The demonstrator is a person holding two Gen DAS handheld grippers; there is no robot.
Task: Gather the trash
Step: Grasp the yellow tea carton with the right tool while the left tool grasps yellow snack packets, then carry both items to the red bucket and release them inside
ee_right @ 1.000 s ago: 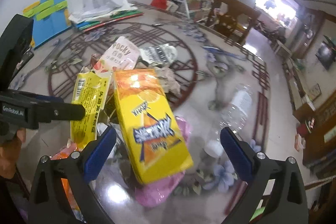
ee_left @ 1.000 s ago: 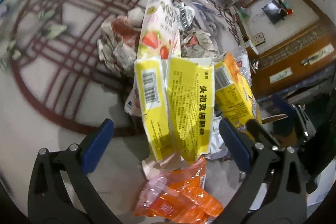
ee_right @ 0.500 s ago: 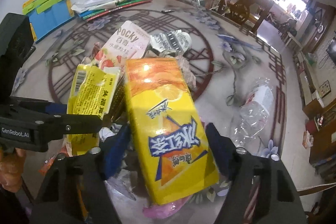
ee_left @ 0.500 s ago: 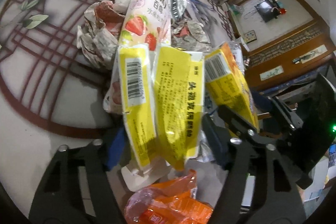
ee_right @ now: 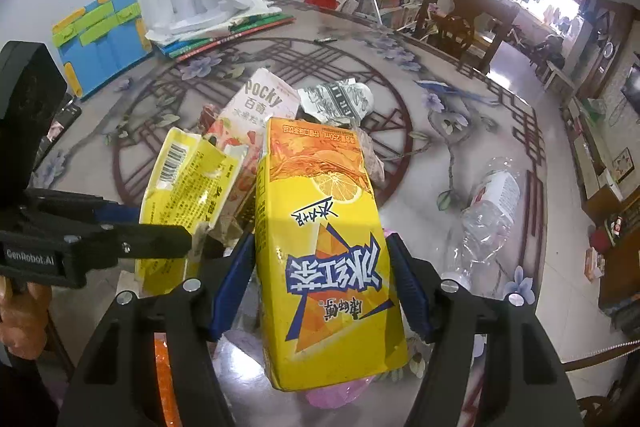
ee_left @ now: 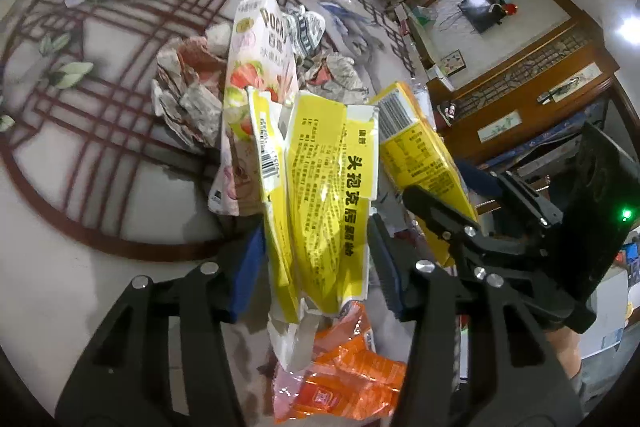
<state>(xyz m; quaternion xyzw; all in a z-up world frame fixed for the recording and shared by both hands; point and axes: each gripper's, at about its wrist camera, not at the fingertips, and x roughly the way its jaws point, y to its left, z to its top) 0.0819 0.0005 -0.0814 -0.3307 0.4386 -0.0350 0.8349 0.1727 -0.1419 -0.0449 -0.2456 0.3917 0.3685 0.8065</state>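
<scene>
Now left gripper [ee_left: 316, 267] clamping yellow wrapper [ee_left: 320, 195], right gripper [ee_right: 320, 283] clamping tea carton [ee_right: 324, 247], carton base cut off.

The wrapper [ee_left: 324, 203] is bright yellow with black characters, a white edge and a black-and-white barcode. The drink carton [ee_right: 328, 247] is yellow and orange, printed with a lemon slice and blue-and-white lettering. The Pocky box [ee_left: 256, 67] is pale pink with red strawberries. A packet [ee_left: 344, 379] is orange, perhaps with a red patch. The table [ee_left: 80, 131] is pale grey with dark red lattice lines and blue flowers. Both grippers are black with 2 blue pads [ee_right: 408, 283].
</scene>
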